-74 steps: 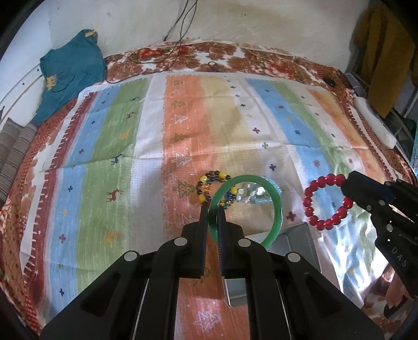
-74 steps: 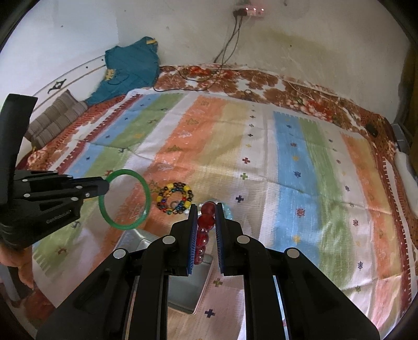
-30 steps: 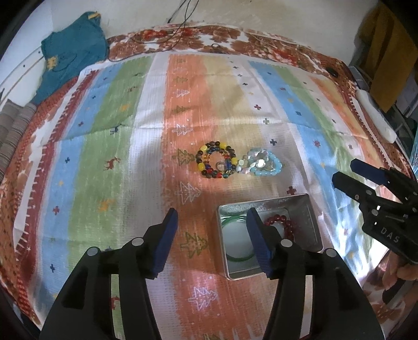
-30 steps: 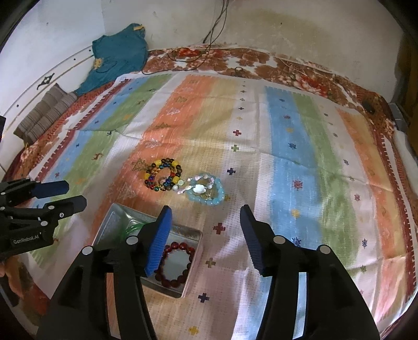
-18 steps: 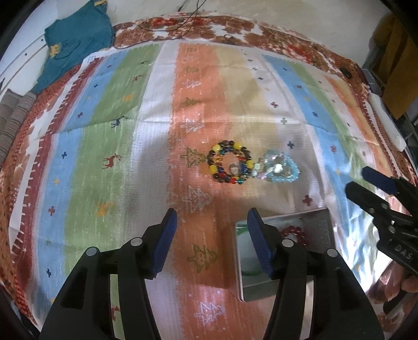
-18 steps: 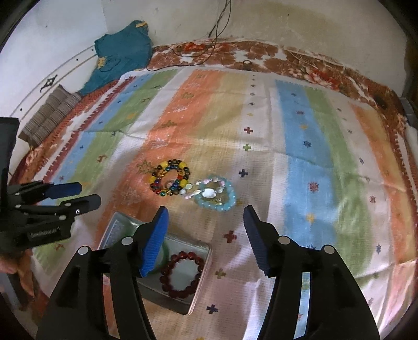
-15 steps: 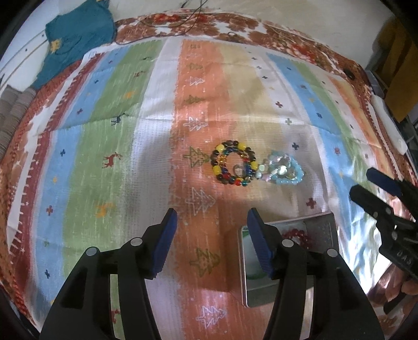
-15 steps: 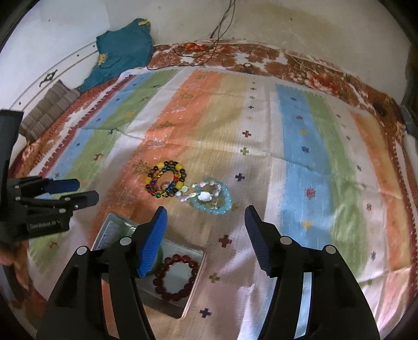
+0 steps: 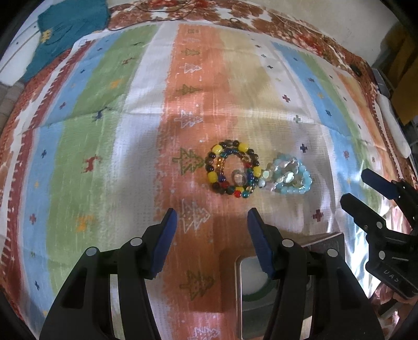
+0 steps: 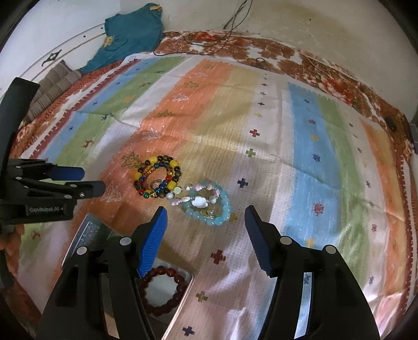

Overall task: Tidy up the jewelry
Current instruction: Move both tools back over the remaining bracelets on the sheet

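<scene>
- The right wrist view shows the red bracelet (image 10: 163, 290) lying in the metal tray (image 10: 88, 232). In the left wrist view that bracelet is hidden behind the left gripper (image 9: 211, 235); there only a bit of the green bangle (image 9: 254, 294) shows in the tray (image 9: 326, 239).
- The right view takes in the wall, a cable (image 10: 230, 23) and a striped cushion (image 10: 52, 86). The left view cuts the wall off and shows a white object (image 9: 394, 125) at the bed's right edge.
- Both views show the teal garment (image 10: 130, 34) at the far left corner.
- Two bracelets lie on the striped cloth (image 9: 104, 130), touching each other, beyond the tray: a multicoloured bracelet (image 9: 232, 170) on the left, a pale blue bracelet (image 9: 290, 177) on the right.
- Two pieces lie in the tray, so four in all; one tray.
- Two grippers. The left one's jaws stand apart, empty, short of the multicoloured bracelet.
- The right gripper (image 10: 206, 231) has just been opening; its jaws stand apart with nothing between them, the pale blue bracelet just ahead.
</scene>
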Available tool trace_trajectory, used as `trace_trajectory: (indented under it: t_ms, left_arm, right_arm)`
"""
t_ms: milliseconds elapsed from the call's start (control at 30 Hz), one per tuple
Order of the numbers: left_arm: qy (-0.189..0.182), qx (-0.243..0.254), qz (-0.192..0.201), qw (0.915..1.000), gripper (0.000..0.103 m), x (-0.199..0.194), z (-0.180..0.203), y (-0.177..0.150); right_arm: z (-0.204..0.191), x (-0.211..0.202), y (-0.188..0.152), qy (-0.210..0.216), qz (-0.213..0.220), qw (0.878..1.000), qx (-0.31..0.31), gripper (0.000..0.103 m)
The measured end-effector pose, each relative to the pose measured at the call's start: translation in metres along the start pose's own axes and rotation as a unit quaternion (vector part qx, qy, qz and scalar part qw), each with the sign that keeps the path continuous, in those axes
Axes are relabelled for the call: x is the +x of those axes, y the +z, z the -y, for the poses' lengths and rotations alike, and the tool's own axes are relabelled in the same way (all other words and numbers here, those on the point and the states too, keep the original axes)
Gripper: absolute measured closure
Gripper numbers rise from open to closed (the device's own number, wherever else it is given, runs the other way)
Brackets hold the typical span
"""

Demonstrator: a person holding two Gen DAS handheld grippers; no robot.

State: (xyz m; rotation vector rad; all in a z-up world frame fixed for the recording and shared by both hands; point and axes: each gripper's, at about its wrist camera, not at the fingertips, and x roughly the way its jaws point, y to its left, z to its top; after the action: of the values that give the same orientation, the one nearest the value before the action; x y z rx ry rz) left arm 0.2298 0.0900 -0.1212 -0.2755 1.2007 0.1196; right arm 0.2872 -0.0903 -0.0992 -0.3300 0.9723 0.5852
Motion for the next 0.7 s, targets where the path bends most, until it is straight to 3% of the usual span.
trace_trajectory:
  t_ms: [700]
  left_arm:
    - [-0.01, -0.025, -0.048, 0.9985, 0.047, 0.049, -0.007, 0.026]
  right_arm:
    - [0.002, 0.044, 0.014, -0.013, -0.019, 0.999, -0.045, 0.042]
